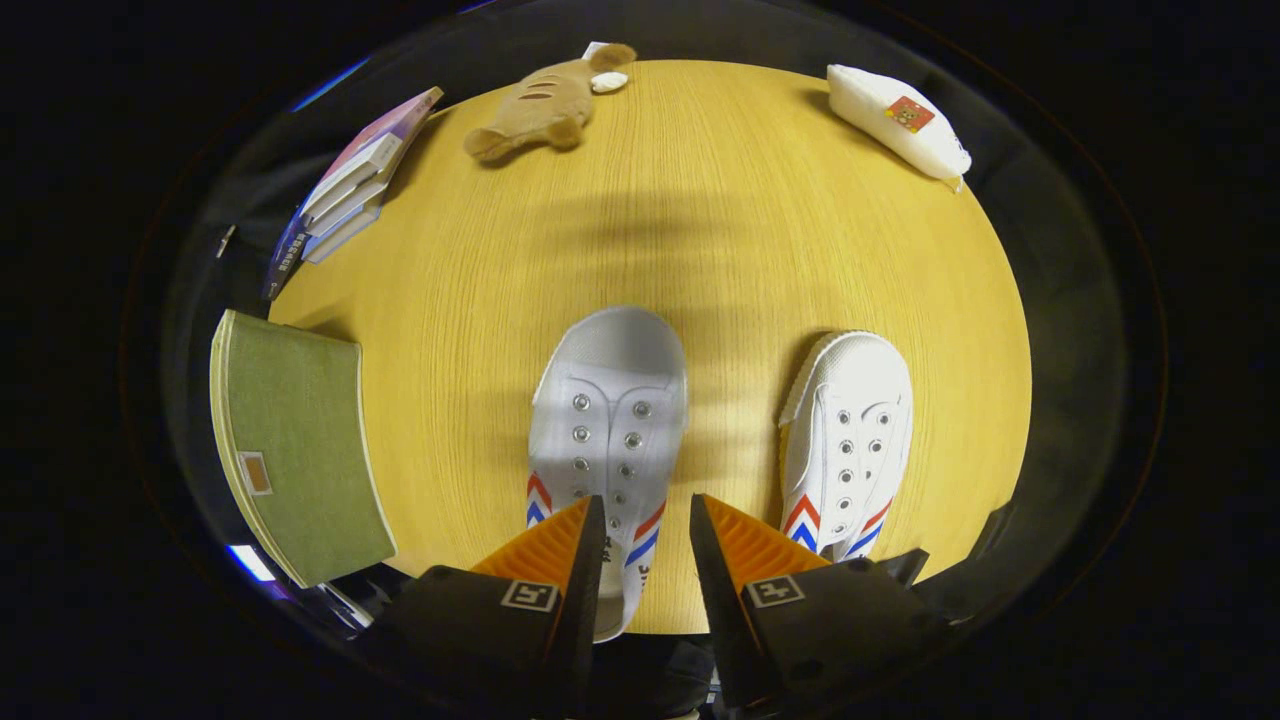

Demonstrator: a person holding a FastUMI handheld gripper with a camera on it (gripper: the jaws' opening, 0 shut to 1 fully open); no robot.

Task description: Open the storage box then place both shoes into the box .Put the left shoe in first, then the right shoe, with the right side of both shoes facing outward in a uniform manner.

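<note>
Two white canvas shoes with red and blue chevron stripes lie side by side on the wooden table (720,230), toes pointing away from me. The left shoe (608,400) lies just ahead of and partly under my left finger (560,545). Apart from it, the right shoe (848,435) rests beyond my right finger (745,550). My gripper (647,515) hovers above the shoes' heel ends, its fingers a narrow gap apart with nothing between them. The green storage box (295,445), lid closed, stands at the table's left edge.
A brown plush toy (545,103) lies at the far edge of the table. A stack of books (350,185) sits at the far left, beyond the box. A white packet (897,120) lies at the far right corner.
</note>
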